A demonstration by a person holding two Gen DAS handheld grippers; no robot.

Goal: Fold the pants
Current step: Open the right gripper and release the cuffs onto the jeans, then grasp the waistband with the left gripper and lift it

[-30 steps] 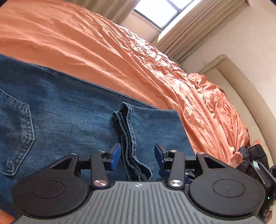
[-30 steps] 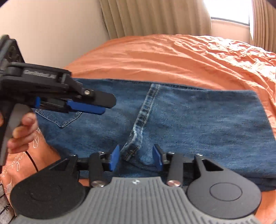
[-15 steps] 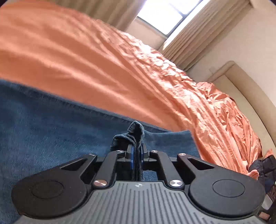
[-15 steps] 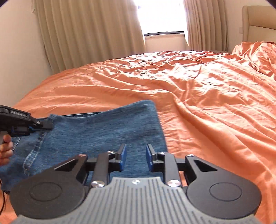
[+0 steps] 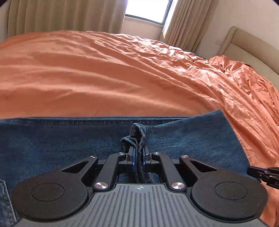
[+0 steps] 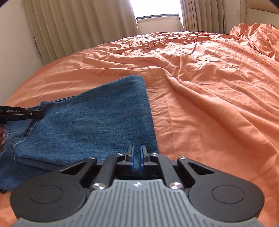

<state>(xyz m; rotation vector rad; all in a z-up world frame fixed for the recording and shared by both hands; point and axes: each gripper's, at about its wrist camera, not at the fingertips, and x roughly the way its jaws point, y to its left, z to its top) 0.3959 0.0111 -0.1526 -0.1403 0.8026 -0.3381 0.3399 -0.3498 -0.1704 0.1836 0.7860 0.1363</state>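
Blue denim pants [image 5: 69,139] lie folded on the orange bed sheet [image 5: 122,73]. In the left wrist view my left gripper [image 5: 138,154] is shut on a bunched, thick seam of the pants [image 5: 137,132], which sticks up between the blue pads. The right wrist view shows my right gripper [image 6: 137,154] at the near right corner of the folded pants [image 6: 95,118], its jaws closing with a ridge of denim pinched between the pads. Farther left my left gripper [image 6: 34,113] grips the seam. At the right edge of the left wrist view, my right gripper [image 5: 261,172] shows only in part.
The wrinkled orange sheet [image 6: 209,87] stretches far beyond and to the right of the pants. Beige curtains [image 6: 78,26] and a bright window [image 5: 146,12] stand behind the bed. A padded beige headboard [image 5: 247,47] is at the right.
Both grippers went from open over the denim to closed on it. The left took the seam first. The right swung over to the folded corner and pinched it.
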